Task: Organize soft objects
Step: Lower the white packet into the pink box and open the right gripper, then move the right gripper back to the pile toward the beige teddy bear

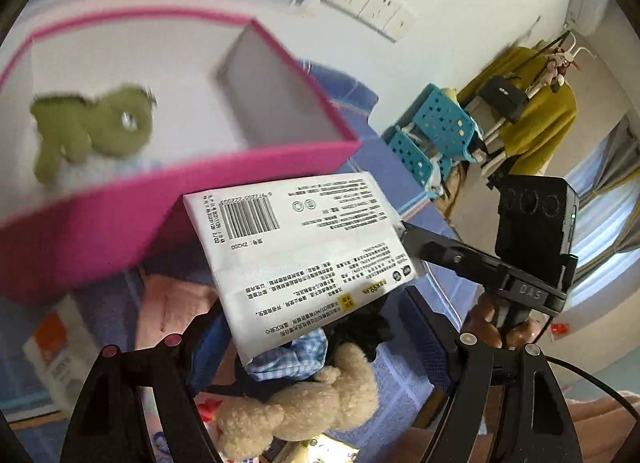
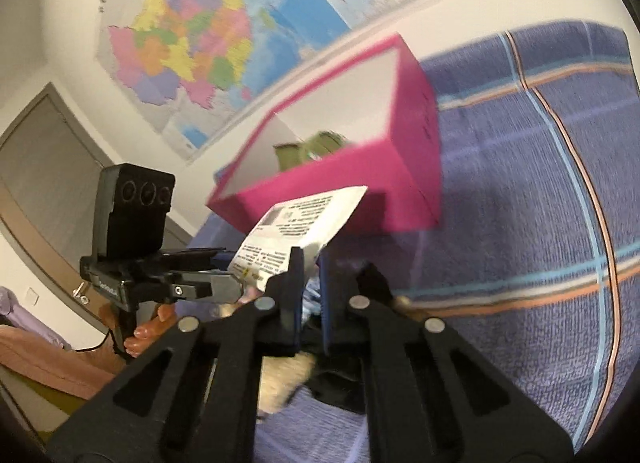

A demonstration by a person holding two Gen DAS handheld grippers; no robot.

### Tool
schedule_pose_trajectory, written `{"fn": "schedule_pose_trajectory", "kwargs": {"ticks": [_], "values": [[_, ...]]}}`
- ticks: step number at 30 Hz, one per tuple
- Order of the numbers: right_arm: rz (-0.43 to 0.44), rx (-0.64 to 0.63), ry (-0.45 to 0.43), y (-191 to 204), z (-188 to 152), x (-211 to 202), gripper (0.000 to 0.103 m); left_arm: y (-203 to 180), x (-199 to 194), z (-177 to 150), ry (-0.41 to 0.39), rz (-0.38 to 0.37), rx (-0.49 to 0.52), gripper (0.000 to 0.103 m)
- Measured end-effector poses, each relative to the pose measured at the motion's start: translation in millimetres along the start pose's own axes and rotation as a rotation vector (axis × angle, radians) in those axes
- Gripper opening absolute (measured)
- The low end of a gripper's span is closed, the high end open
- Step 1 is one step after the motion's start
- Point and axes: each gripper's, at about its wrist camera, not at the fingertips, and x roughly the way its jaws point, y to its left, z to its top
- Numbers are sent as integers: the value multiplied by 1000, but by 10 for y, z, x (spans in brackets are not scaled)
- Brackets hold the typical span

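Observation:
A white soft pack with a barcode [image 1: 296,247] hangs in the air in front of a pink box [image 1: 168,199]. My right gripper [image 2: 310,263] is shut on the pack's edge [image 2: 304,223]; it shows in the left wrist view [image 1: 404,233]. My left gripper [image 2: 236,287] also pinches the pack's other end; its own fingertips are hidden under the pack in the left wrist view. A green plush toy [image 1: 92,131] lies inside the pink box. A beige teddy bear [image 1: 304,403] lies below on the bed with a blue checked cloth [image 1: 292,355] and something black.
A blue striped bedspread [image 2: 540,203] covers the bed. A pink cloth [image 1: 176,303] and a white-orange pack [image 1: 56,351] lie at the left. A map [image 2: 192,31] hangs on the wall. Blue baskets [image 1: 436,131] and a yellow garment [image 1: 536,119] stand far right.

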Motion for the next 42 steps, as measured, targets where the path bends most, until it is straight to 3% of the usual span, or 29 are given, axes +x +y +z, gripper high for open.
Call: {"fn": "schedule_pose_trajectory", "kwargs": {"ticks": [4,11,17,21,26,30,35,39,42], "values": [[37,-21,-46,128,120,-76,9,-10,-128,82,-13,-15,-1,81],[51,-72,-76,238,395,-62,9,-67,-367,371,-75,41,25,81],[75,-89,-105,201,730,6,9,76,-240,731,-35,105,2,81],[40,-95,-87,123,900,157,9,133,-13,855,3,169,-4,81],[-1,-67,-51,-29,1020,314,9,340,230,990,75,189,-61,81],[-60,-47,-43,-126,1066,388,11,459,341,1023,96,264,-77,81],[-103,-14,-42,-212,1055,374,12,572,387,1000,108,254,-110,81],[-93,-20,-50,-176,998,295,22,572,282,960,69,255,-95,81],[-72,-33,-56,-109,921,200,35,440,38,860,-21,247,-41,81]]}}
